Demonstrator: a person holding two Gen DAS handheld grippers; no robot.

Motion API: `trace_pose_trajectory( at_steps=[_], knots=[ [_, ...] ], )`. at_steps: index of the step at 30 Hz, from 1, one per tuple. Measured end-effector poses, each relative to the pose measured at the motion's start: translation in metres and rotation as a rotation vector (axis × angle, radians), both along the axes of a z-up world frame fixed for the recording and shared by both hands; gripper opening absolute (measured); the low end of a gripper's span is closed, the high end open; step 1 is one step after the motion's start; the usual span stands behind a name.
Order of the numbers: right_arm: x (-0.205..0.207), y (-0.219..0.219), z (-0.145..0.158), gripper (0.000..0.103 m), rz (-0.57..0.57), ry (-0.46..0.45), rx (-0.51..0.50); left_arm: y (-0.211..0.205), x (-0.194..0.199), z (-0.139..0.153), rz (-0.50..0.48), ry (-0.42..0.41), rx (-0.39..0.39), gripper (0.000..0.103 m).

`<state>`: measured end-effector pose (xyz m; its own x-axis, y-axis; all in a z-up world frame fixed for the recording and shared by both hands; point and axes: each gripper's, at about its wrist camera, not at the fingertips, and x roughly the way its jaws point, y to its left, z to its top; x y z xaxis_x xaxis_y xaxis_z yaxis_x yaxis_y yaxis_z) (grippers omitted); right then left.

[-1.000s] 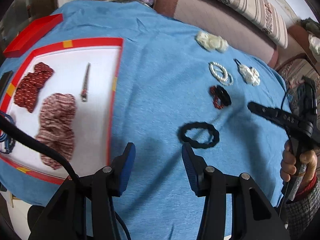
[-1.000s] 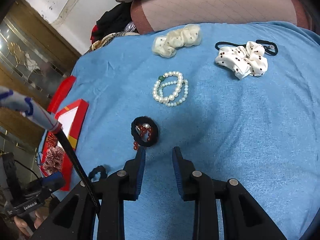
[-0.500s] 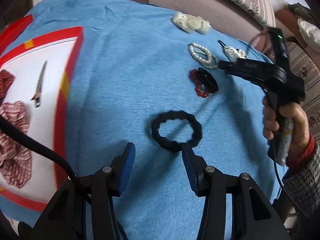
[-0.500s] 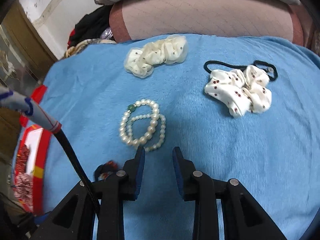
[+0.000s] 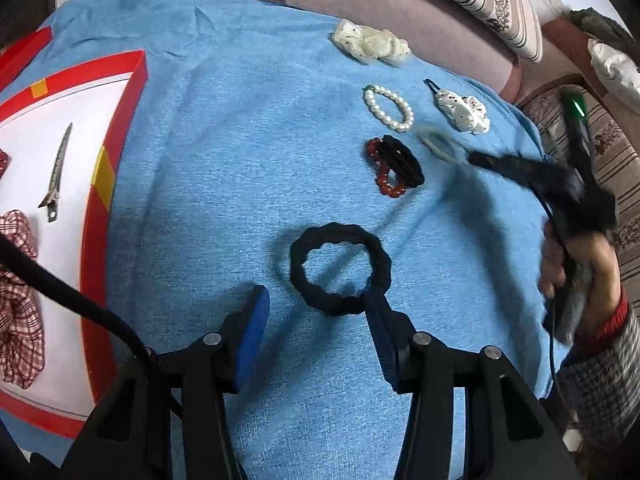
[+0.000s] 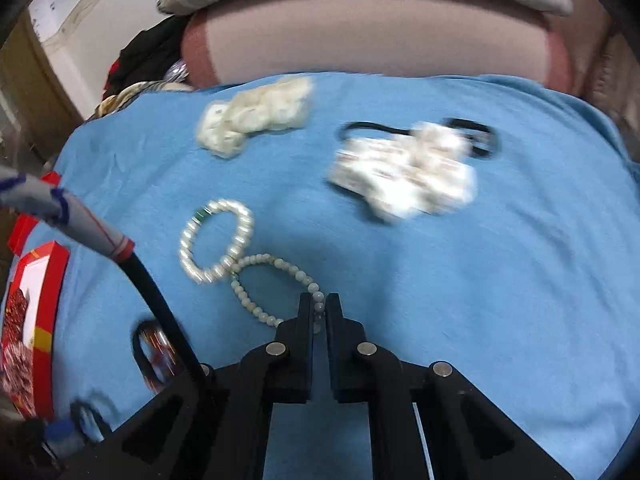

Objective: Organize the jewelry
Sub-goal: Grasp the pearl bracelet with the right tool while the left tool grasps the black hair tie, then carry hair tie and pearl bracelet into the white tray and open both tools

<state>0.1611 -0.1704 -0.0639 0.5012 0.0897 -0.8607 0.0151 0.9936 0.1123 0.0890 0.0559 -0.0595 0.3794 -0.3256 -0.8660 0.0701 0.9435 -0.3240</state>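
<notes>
My left gripper (image 5: 316, 300) is open over the blue cloth, its right finger touching the near rim of a black hair tie (image 5: 340, 268). My right gripper (image 6: 319, 308) is shut on a thin pale bead bracelet (image 6: 276, 264), which trails left to a thicker pearl bracelet (image 6: 218, 248). In the left wrist view the right gripper (image 5: 452, 152) is blurred beside the pearl bracelet (image 5: 388, 108) and a red bead bracelet with a black tie (image 5: 394, 166). The red-rimmed white box (image 5: 102, 184) holds a metal clip (image 5: 58, 174) and checked scrunchies (image 5: 16, 300).
A cream scrunchie (image 5: 372, 42) and a white dotted scrunchie (image 5: 464, 110) lie at the far side of the cloth; both show in the right wrist view, cream (image 6: 256, 114) and dotted (image 6: 404, 172). A sofa (image 6: 376, 40) stands behind.
My right gripper moved forward and shut on the thin bead bracelet, pulling it off the pearl one. My left gripper moved up to the black hair tie.
</notes>
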Motion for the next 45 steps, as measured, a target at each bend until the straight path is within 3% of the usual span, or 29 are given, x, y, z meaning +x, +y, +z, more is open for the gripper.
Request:
trace_pose_trajectory(
  at_steps=[5,9,14,17,21,24,25,26,27,28,29,31,37,45],
  knots=[
    [-0.070,-0.041,-0.005,0.006,-0.014,0.050,0.044,0.002,0.010,-0.002,-0.010,0.008,-0.060,0.048],
    [-0.099,-0.053,-0.011,0.008,-0.045,0.062,0.115,0.002,0.017,-0.003,-0.023,0.024,-0.110,0.042],
    [-0.110,-0.064,-0.001,0.040,-0.090,-0.008,0.150,-0.001,0.023,-0.006,-0.022,0.044,-0.128,0.042],
    [-0.102,-0.062,-0.002,0.041,-0.084,-0.007,0.142,0.000,0.028,-0.008,-0.011,0.052,-0.144,0.043],
    [-0.090,-0.055,-0.012,0.041,-0.069,0.008,0.108,0.003,0.033,-0.011,0.004,0.060,-0.170,0.044],
    [-0.086,-0.044,-0.020,0.041,-0.052,0.006,0.045,-0.004,0.035,-0.011,-0.007,0.050,-0.142,0.042],
    [-0.085,-0.040,-0.021,0.041,-0.045,-0.001,0.015,-0.009,0.034,-0.009,-0.022,0.039,-0.100,0.036],
    [-0.084,-0.035,-0.021,0.041,-0.034,0.001,-0.023,-0.013,0.033,-0.009,-0.038,0.037,-0.068,0.011],
    [-0.084,-0.033,-0.021,0.040,-0.029,0.000,-0.041,-0.016,0.032,-0.011,-0.055,0.050,-0.053,0.007],
    [-0.084,-0.030,-0.021,0.030,-0.020,-0.003,-0.058,-0.020,0.029,-0.010,-0.058,0.038,-0.027,0.007],
    [-0.084,-0.027,-0.020,0.013,-0.004,0.000,-0.075,-0.023,0.027,-0.008,-0.063,0.023,-0.004,0.007],
    [-0.086,-0.028,-0.017,0.007,0.001,0.002,-0.072,-0.028,0.021,-0.002,-0.064,0.000,0.040,0.007],
    [-0.099,-0.024,0.011,0.006,0.014,-0.054,-0.036,-0.021,0.006,0.030,-0.041,-0.080,0.041,0.007],
    [-0.114,0.014,0.060,0.006,0.110,-0.137,-0.006,0.019,-0.018,0.075,0.040,-0.166,0.024,0.007]
  ],
)
